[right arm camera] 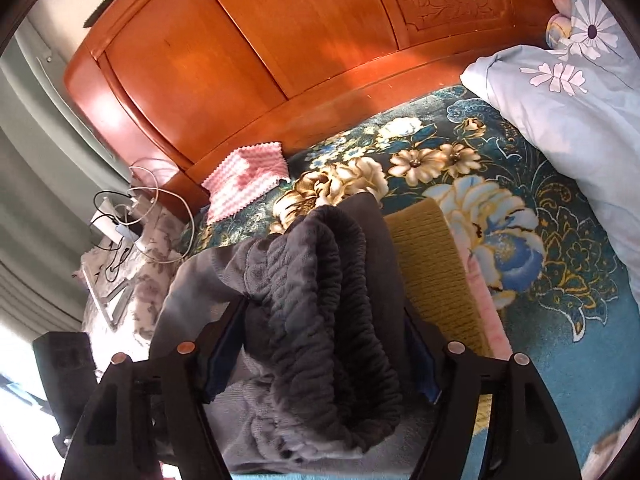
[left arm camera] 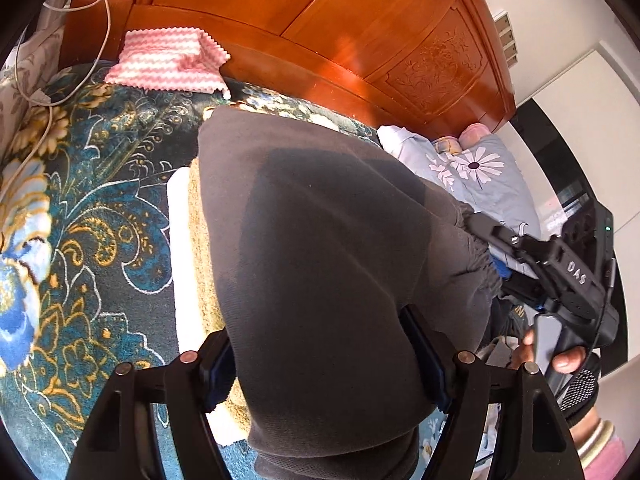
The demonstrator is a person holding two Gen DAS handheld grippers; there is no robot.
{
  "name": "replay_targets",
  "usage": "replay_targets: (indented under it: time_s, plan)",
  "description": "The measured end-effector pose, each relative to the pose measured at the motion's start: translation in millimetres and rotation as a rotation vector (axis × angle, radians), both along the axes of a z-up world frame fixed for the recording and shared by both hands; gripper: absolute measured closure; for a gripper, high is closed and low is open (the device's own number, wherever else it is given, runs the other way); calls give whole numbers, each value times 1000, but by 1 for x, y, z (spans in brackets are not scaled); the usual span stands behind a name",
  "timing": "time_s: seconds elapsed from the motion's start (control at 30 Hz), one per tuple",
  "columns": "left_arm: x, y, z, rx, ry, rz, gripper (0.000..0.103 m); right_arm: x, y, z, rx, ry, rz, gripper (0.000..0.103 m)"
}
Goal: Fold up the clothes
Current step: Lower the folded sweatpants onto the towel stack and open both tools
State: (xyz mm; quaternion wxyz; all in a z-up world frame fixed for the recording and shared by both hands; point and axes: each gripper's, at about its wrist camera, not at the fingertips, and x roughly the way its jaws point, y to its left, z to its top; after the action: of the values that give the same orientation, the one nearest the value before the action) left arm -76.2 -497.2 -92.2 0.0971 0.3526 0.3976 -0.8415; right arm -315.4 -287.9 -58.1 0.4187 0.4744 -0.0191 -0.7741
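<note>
Grey trousers mid-fold, held up over the bed by both grippers.

The bed (right arm camera: 560, 264), under a teal flowered blanket, fills most of the room in view, with a carved wooden headboard (right arm camera: 248, 40) behind and a pale blue flowered pillow (right arm camera: 560, 120) at one side. The trousers (left arm camera: 320, 240) hang doubled above a small stack of folded pieces, an ochre knit (right arm camera: 432, 264) on top, so I judge some items done and this one part-folded and not yet laid down. The left gripper (left arm camera: 320, 360) is clamped on the plain cloth end; the right gripper (right arm camera: 320, 344) is clamped on the bunched elastic waistband (right arm camera: 320, 280). A pink striped cloth (left arm camera: 168, 60) lies loosely folded by the headboard. White cables (right arm camera: 152, 208) trail over a bedside stand.
</note>
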Motion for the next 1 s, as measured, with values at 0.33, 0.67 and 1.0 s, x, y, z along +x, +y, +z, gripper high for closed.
replay_targets:
  time_s: [0.33,0.67,1.0]
  plan:
    - [36,-3,36,-27,-2,-30,25,20,33,44,-26,145,-74,28]
    - [25,46,54,-248,27,-166,25,86,-11,36,87,275,137,28]
    - [25,40,24,-177,7,-131,25,70,-16,-8,170,220,46,27]
